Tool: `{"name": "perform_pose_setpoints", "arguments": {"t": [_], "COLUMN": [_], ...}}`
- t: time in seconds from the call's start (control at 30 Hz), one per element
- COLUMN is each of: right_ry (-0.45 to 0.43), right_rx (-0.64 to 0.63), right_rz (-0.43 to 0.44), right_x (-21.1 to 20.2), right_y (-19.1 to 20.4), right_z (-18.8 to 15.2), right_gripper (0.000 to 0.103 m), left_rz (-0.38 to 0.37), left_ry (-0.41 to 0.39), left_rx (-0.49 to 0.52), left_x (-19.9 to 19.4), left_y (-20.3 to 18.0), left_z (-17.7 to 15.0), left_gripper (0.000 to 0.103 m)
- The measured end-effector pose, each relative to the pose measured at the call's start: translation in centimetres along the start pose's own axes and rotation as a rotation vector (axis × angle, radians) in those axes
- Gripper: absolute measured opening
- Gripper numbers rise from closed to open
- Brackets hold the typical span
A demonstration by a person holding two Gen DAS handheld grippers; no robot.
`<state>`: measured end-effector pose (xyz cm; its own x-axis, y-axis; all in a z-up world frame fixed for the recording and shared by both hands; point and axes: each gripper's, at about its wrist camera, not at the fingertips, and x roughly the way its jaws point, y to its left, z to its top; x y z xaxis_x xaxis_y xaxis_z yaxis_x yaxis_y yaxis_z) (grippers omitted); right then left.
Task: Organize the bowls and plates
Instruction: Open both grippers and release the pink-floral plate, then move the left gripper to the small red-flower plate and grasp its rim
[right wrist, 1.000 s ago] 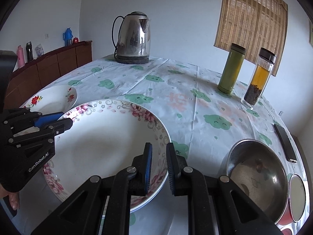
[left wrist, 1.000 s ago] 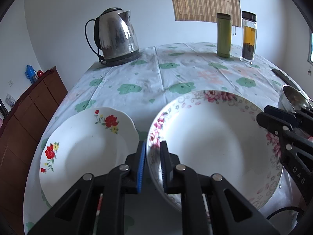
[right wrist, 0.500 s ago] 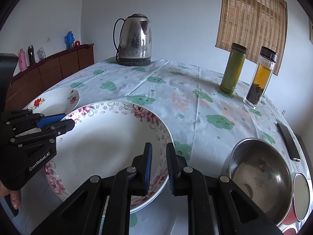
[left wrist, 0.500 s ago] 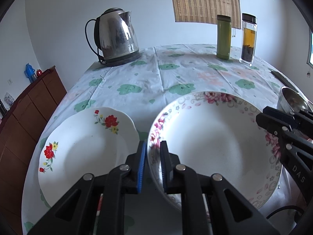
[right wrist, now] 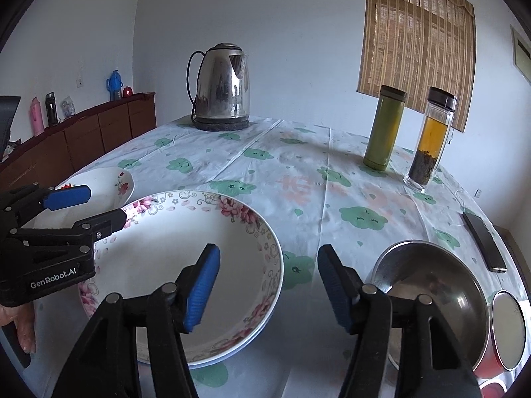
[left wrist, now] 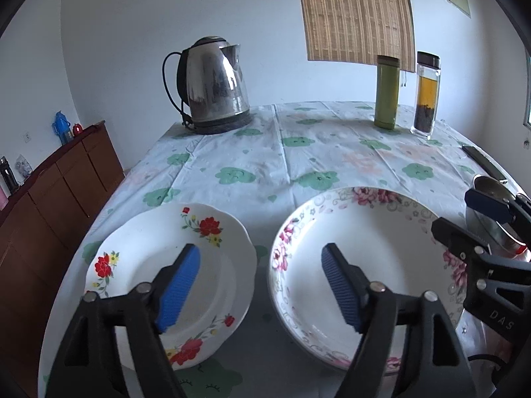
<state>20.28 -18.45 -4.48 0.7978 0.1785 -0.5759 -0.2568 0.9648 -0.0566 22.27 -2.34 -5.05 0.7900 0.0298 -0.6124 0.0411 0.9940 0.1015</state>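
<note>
Both grippers opened; only right view shows phone.

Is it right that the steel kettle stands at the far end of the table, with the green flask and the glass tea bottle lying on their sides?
Not quite. The steel kettle does stand at the far end of the table, but the green flask and the glass tea bottle stand upright, side by side. The right wrist view shows this.

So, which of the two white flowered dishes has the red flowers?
The smaller white scalloped plate, left of the larger pink-flowered white bowl.
</note>
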Motion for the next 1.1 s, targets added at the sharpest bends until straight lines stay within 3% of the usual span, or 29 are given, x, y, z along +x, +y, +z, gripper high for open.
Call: {"name": "perform_pose_setpoints", "arguments": {"t": [0.07,0.37,0.6,0.8,0.97,1.03,1.1], "right_ry": [-0.002,0.015,0.042,0.049,0.057,0.072,0.097], "right_rx": [0.000,0.022,-0.028,-0.056,-0.083,-0.101,-0.107], "right_rz": [-0.003,0.038,0.088,0.191,0.185,0.173,0.177], "right_x": [0.0,-0.1,-0.2,0.2,2.1,3.0,4.1], "right_y": [0.0,0.4,3.4,7.5,10.8,12.0,12.8], "right_z": [0.0,0.8,2.6,5.0,6.3,6.5,6.6], "right_gripper": [0.064,0.066,0.066,0.066,0.066,0.064,0.053], "left_rz": [0.004,-0.046,0.005,0.090,0.046,0.047,0.029], "left_ry": [-0.015,0.021,-0.022,-0.014,0.031,0.011,0.019], "left_rx": [-0.003,-0.029,-0.016,-0.143,-0.222,-0.228,-0.246], "left_x": [-0.2,-1.3,-2.8,-0.6,0.7,0.3,0.4], "left_y": [0.0,1.8,6.5,13.1,15.6,15.9,16.4], "left_z": [0.1,-0.1,1.3,0.6,-0.8,-0.9,-1.2], "left_gripper": [0.094,0.095,0.098,0.098,0.093,0.092,0.091]}}
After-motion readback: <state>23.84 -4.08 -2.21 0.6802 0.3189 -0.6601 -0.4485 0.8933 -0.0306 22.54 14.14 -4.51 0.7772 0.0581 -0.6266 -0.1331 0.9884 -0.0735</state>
